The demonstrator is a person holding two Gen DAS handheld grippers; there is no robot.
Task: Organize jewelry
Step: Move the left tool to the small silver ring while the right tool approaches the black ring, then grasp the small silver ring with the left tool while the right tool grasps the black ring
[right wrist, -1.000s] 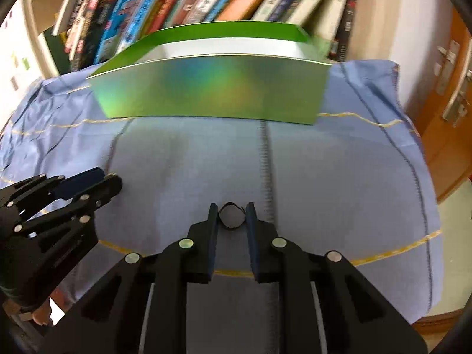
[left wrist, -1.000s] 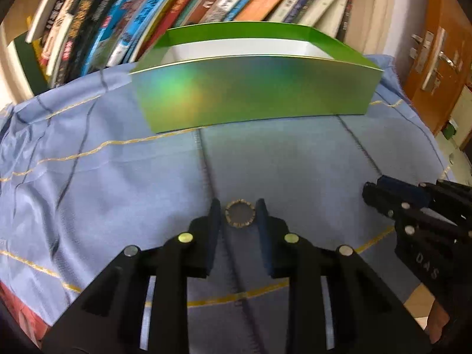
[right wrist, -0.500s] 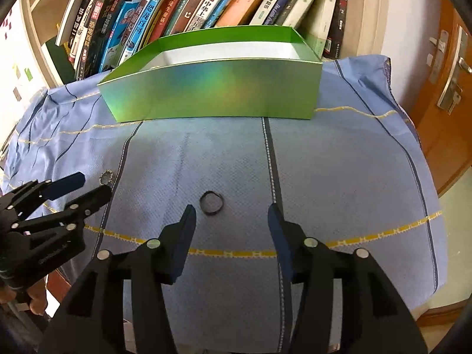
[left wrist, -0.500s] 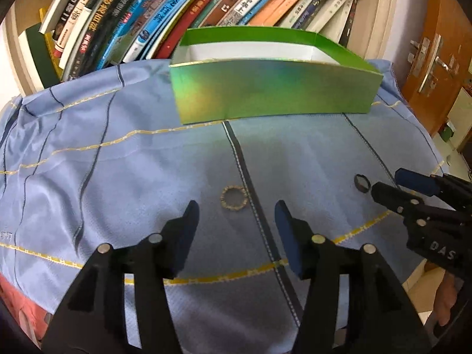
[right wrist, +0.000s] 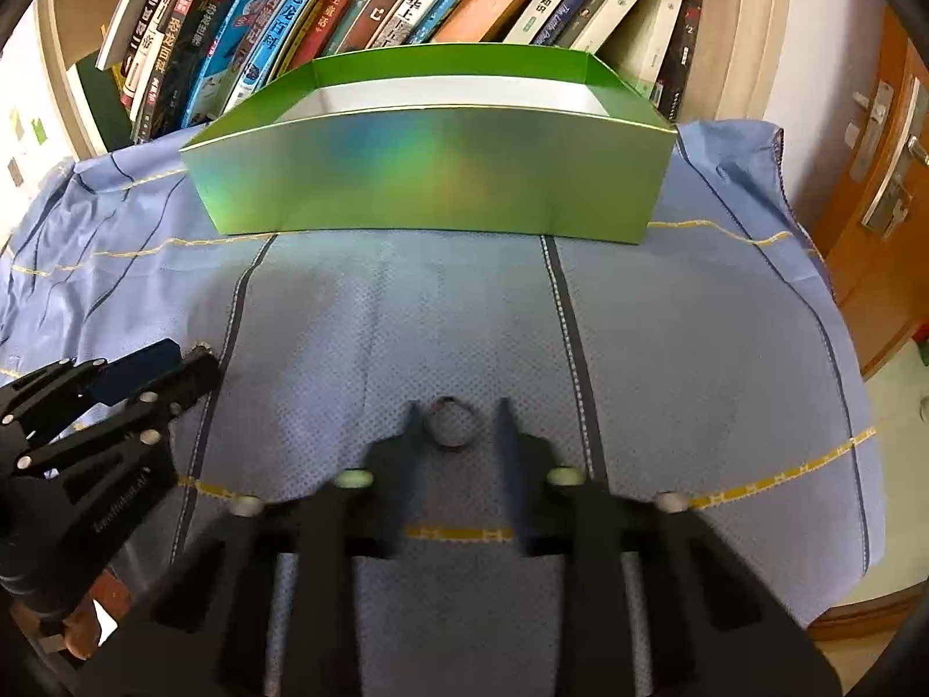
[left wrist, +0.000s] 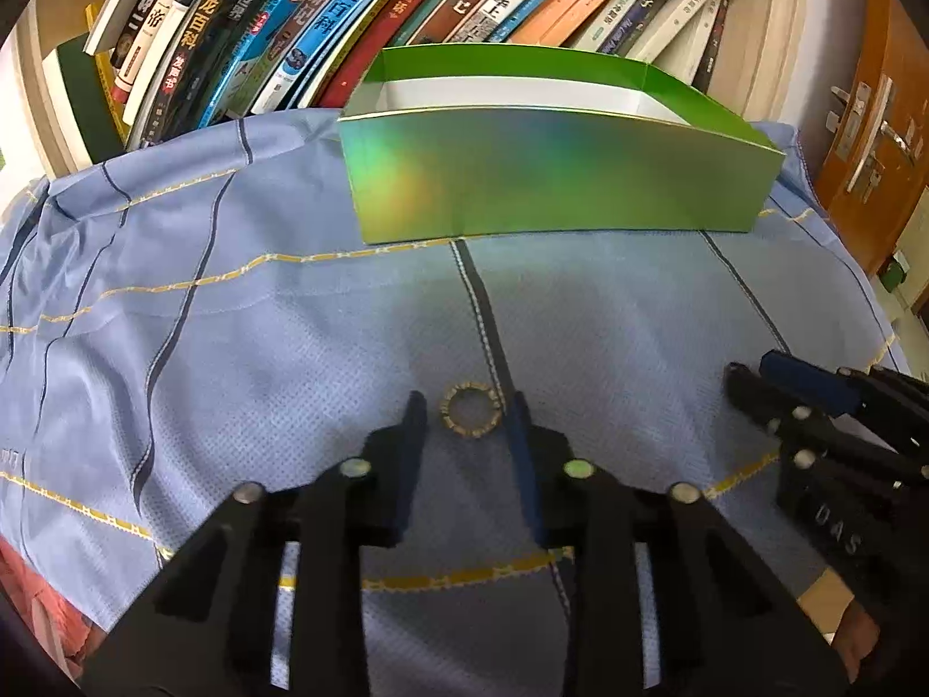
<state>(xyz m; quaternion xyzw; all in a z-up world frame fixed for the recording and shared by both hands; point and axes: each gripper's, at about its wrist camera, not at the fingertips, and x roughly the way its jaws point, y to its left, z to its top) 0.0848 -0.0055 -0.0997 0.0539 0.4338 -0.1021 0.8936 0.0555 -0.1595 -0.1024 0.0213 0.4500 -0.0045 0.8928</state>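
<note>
We see the gold ring [left wrist: 469, 418] and the dark ring [right wrist: 450, 423] lying on the near blue cloth [left wrist: 290, 348]. The left gripper [left wrist: 467, 415] and right gripper [right wrist: 456, 418] have just been closing, jaws bracketing each ring with gaps showing. We judge this the pickup step; next comes pinching, then lifting toward the far green box [right wrist: 429, 180].

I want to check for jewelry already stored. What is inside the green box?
Inside the green box only the white upper inner walls show, with no jewelry visible. Its near wall covers the bottom, so whether anything lies there cannot be seen.
</note>
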